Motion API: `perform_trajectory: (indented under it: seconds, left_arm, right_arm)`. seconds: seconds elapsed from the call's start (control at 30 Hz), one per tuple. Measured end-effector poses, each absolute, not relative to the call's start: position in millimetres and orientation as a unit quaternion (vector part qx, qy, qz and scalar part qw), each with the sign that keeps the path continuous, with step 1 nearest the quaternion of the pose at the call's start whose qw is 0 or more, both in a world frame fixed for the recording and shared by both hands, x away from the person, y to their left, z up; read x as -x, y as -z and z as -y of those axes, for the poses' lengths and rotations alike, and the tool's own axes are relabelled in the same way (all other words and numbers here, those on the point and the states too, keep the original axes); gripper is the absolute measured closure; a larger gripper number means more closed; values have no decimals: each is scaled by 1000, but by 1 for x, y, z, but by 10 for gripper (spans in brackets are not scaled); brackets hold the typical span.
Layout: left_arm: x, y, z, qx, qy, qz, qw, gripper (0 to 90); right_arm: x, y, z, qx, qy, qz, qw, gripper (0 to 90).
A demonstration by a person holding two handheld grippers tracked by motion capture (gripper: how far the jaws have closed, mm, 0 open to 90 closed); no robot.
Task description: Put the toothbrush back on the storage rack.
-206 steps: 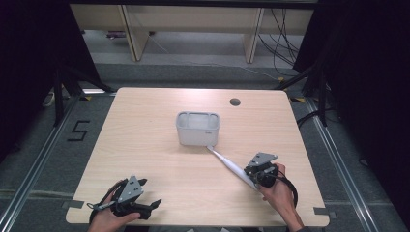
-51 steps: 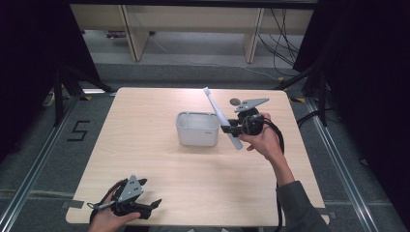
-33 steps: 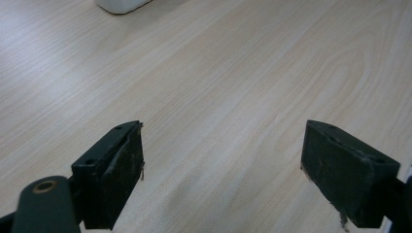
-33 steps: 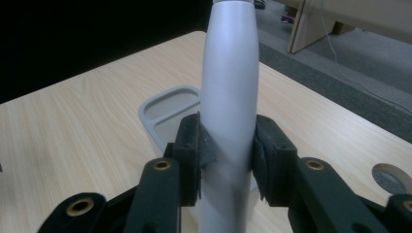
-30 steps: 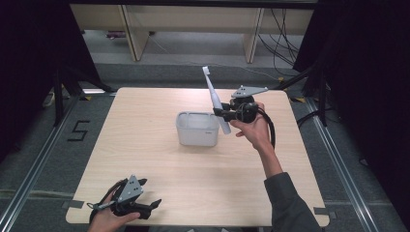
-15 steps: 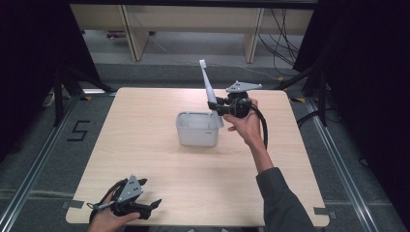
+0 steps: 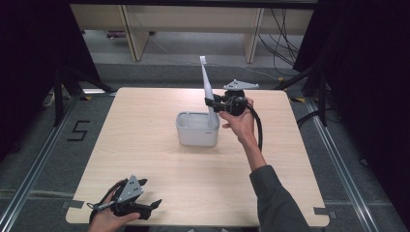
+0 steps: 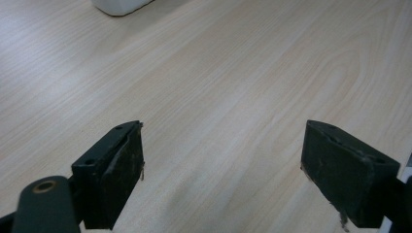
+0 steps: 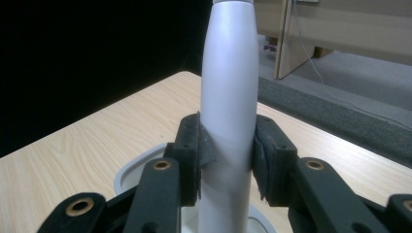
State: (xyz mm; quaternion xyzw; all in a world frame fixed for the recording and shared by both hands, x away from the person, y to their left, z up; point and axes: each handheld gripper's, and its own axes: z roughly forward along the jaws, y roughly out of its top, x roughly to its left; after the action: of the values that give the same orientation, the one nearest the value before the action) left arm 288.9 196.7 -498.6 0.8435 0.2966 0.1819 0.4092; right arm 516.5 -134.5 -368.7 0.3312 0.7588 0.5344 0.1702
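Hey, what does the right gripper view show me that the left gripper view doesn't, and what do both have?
Right gripper view alone: the right claw shut on an upright white toothbrush handle, which stands over the white container's rim; grey floor and furniture legs lie beyond the table edge.

Left gripper view alone: the left claw wide open with nothing between its jaws, low over bare wood.

Both: the light wooden table and part of the white container.

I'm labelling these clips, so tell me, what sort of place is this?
Probably a lab or recording studio set up for handling trials, not a home. A bare wooden table stands between black curtains, cables run over the grey floor behind, and a number 5 is taped to the floor beside it.
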Motion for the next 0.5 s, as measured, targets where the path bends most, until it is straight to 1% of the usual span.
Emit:
perform_trajectory:
  seconds: [0.3,0.33,0.5]
  left_arm:
    - [-289,499,-197,-843,-181,-296,410,151]
    - [-289,499,-197,-843,-181,-296,410,151]
    - [-289,498,-197,-845,-181,-295,408,151]
  right_arm:
    - [-523,376,132,-341,-526,-757,182,666]
    - [-523,377,131,-346,-529,-755,174,666]
    - [-526,381,131,-349,-528,-753,176,665]
